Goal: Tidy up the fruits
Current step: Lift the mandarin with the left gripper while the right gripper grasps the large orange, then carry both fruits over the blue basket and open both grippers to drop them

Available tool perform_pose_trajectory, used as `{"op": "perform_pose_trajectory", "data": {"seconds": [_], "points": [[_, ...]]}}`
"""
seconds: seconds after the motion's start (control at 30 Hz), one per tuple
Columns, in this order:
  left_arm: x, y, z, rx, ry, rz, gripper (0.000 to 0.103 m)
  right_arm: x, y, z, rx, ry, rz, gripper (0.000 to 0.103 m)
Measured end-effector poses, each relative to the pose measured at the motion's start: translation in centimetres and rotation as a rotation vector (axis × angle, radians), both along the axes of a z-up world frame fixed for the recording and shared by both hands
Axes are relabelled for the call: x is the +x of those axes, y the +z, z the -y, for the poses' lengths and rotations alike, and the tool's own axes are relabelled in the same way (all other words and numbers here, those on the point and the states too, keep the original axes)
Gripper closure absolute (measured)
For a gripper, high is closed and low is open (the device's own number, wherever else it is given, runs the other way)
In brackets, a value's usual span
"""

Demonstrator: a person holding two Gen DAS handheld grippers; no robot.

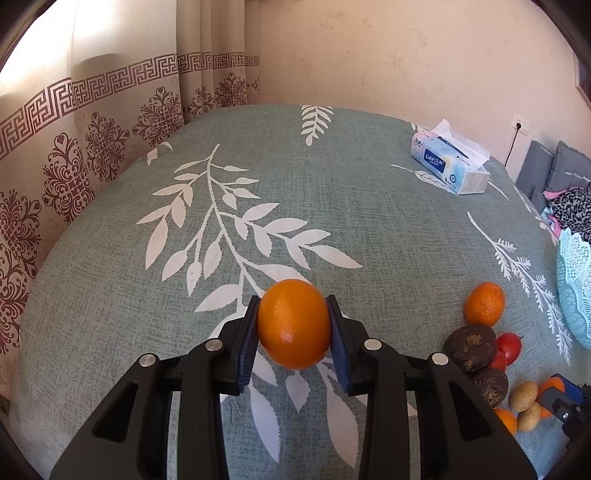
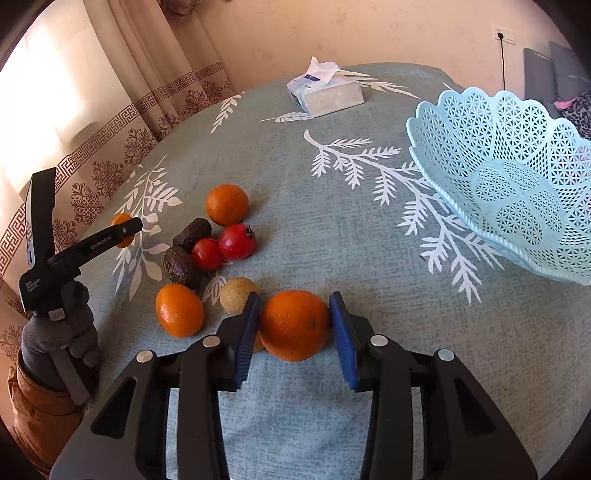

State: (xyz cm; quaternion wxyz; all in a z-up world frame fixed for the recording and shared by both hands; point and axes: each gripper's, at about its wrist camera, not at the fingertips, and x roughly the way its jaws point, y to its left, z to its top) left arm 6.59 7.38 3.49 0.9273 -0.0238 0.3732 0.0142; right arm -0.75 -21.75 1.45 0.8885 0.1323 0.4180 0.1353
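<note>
Left hand-held gripper (image 1: 292, 325): both blue pads pressed against the sides of an orange (image 1: 293, 324), clamped on it. The fruit sits between the pads, its lower half hanging over the leaf-print cloth (image 1: 332, 206); whether it touches the cloth, cannot tell. From the right wrist view this same gripper shows far left, gripped by a grey-gloved hand (image 2: 61, 332), orange only partly visible behind one finger.

Right hand-held gripper (image 2: 294, 325): pads closed onto a second orange (image 2: 294, 325), one pad on each flank, clamped. This orange rests low at the cloth, another orange-coloured piece just showing behind its left edge.

Rest of the fruit in a loose cluster left of the right gripper. A tan round fruit (image 2: 238, 295) just beside the left pad. A third orange (image 2: 180, 310) near it. Two dark wrinkled fruits (image 2: 183, 266), touching each other, with two red fruits (image 2: 237, 242) against them. A fourth orange (image 2: 226, 205) at the far end of the cluster.

Pale blue lattice basket (image 2: 443, 147), scalloped rim, well apart on the right; no fruit visible inside it.

Tissue box (image 2: 325, 94) at the far side of the surface, a tissue sticking up. Patterned curtain (image 1: 74, 147) on the left, wall socket (image 2: 503, 36) with cord behind.
</note>
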Motion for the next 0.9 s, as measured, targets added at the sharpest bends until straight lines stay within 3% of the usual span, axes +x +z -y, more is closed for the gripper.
{"op": "perform_pose_trajectory", "data": {"seconds": [0.23, 0.57, 0.9], "points": [[-1.7, 1.2, 1.7, -0.003, -0.034, 0.024, 0.068, -0.9, 1.9, 0.9, 0.008, -0.018, 0.058, 0.064], [-3.1, 3.4, 6.4, 0.033, -0.127, 0.062, 0.068, -1.3, 4.5, 5.3, -0.043, -0.154, 0.163, 0.064], [-3.7, 4.6, 12.3, 0.066, -0.238, 0.072, 0.068, -1.6, 5.0, 9.1, -0.182, -0.316, 0.219, 0.064]]}}
